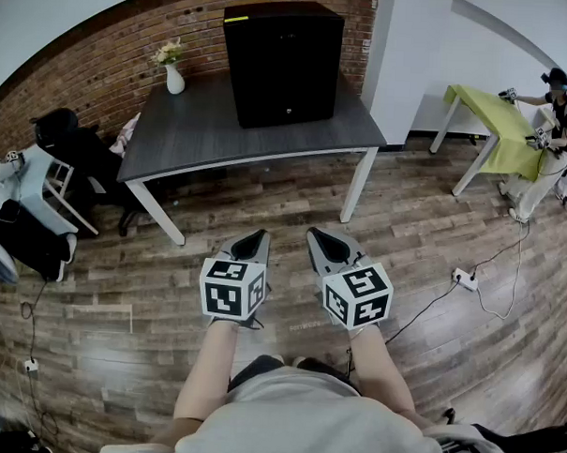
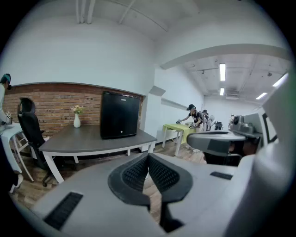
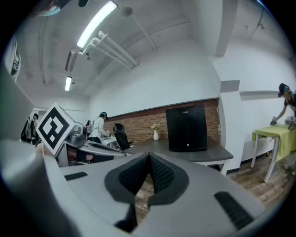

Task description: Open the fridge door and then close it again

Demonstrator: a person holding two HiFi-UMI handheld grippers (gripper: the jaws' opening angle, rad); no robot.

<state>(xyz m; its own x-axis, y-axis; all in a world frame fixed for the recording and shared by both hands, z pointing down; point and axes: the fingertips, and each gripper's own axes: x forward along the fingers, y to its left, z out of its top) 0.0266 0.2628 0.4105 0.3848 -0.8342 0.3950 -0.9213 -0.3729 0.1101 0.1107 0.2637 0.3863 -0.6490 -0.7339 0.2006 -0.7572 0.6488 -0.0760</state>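
A small black fridge [image 1: 282,63] stands on a dark grey table [image 1: 203,128] against the brick wall, its door closed. It also shows in the left gripper view as the fridge [image 2: 119,121] and in the right gripper view as the fridge [image 3: 187,128]. My left gripper [image 1: 262,235] and right gripper [image 1: 313,235] hang side by side over the wooden floor, well short of the table's front edge. Both are shut with nothing between the jaws. Both point roughly toward the table.
A white vase with flowers [image 1: 173,71] stands on the table's left. Black office chairs [image 1: 76,151] sit left of it. A person [image 1: 557,139] works at a green-covered table [image 1: 499,122] at the far right. A power strip and cable [image 1: 465,278] lie on the floor.
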